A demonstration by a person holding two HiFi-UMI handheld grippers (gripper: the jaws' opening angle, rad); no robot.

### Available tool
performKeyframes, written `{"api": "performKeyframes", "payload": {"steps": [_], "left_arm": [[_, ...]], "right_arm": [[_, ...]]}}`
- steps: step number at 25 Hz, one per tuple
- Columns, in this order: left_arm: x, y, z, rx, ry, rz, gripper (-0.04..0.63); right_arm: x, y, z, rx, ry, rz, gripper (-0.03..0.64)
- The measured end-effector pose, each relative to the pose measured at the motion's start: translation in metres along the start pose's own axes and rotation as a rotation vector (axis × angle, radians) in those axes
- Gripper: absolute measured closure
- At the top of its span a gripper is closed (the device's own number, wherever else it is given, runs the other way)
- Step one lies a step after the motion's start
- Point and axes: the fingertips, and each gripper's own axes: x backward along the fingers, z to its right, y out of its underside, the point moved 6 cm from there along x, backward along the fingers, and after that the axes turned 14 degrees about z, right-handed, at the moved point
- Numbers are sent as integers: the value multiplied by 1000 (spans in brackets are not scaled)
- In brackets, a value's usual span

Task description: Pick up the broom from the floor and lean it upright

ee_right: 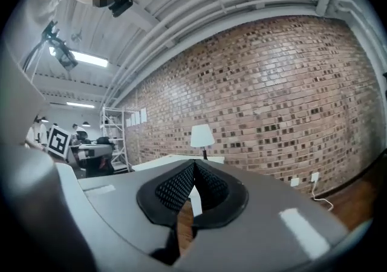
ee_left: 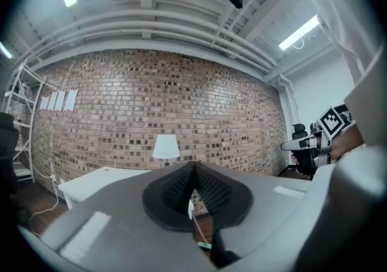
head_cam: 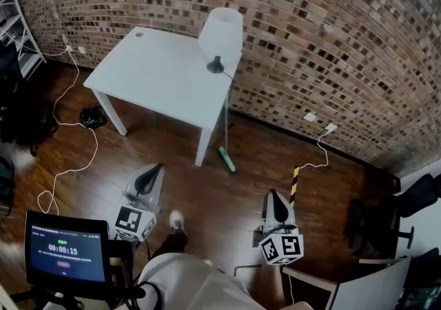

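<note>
Looking across from the left: there's a small screen [head_cam: 65, 250] on a stand at the bottom, a white cable [head_cam: 77, 156] looping over the wood floor [head_cam: 207, 198], then the left claw [head_cam: 156, 169], closed with nothing in it. Its own view shows the pads [ee_left: 181, 186] meeting at the tip. Past that is the white desk [head_cam: 151, 74] with a lamp [head_cam: 222, 33] at its right corner. The broom [head_cam: 227, 157] already looks propped up. Its green head is on the floor just beside the desk's front leg, and the thin handle runs up to the desk's right edge, close to the lamp base. The right claw [head_cam: 271, 195] is closed and empty too, well clear of the broom, with a striped yellow-and-black post [head_cam: 295, 184] and an office chair [head_cam: 386, 222] further right. So I'd say the lean is basically done and what's left is not wrecking it. Keep both claws away from the handle. Check that it actually rests on the desk edge and not on the lamp. If it looks wobbly, grip the handle low and set the head a bit further out from the leg so it can't slide.
</note>
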Motion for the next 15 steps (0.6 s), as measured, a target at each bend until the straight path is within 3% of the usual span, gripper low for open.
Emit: {"api": "performKeyframes", "payload": {"steps": [3, 5, 10, 15], "left_arm": [[31, -27, 47, -26, -1, 61, 595], [58, -39, 83, -18, -8, 63, 595], [127, -50, 156, 11, -11, -28, 595], [180, -75, 193, 31, -34, -38, 595]], "right_arm": [[44, -17, -12, 76, -167, 16, 604], [80, -25, -13, 122, -202, 14, 604], [168, -36, -6, 56, -108, 17, 604], [227, -41, -11, -12, -92, -31, 604]]}}
